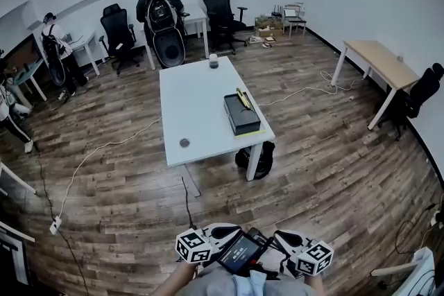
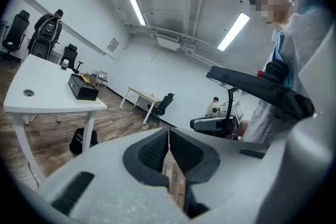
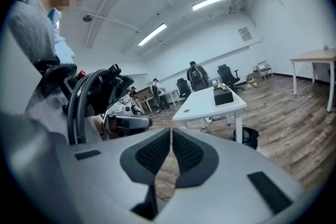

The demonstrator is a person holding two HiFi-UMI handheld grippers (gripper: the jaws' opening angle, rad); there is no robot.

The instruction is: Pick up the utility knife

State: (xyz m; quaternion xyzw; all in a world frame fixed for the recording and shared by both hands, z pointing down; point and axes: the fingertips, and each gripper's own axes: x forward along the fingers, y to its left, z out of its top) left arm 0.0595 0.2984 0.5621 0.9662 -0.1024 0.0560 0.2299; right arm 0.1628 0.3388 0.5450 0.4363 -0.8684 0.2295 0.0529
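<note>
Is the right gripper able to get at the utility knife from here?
Probably not yet. The right gripper, shut, is by the person's waist, while the utility knife lies on the black box on the white table, across a stretch of floor; the path looks free.

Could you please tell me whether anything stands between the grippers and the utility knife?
Nothing visible stands in the way. Only wood floor, crossed by a thin cable, lies between the left gripper, the right gripper and the white table; the utility knife lies exposed atop the black box.
</note>
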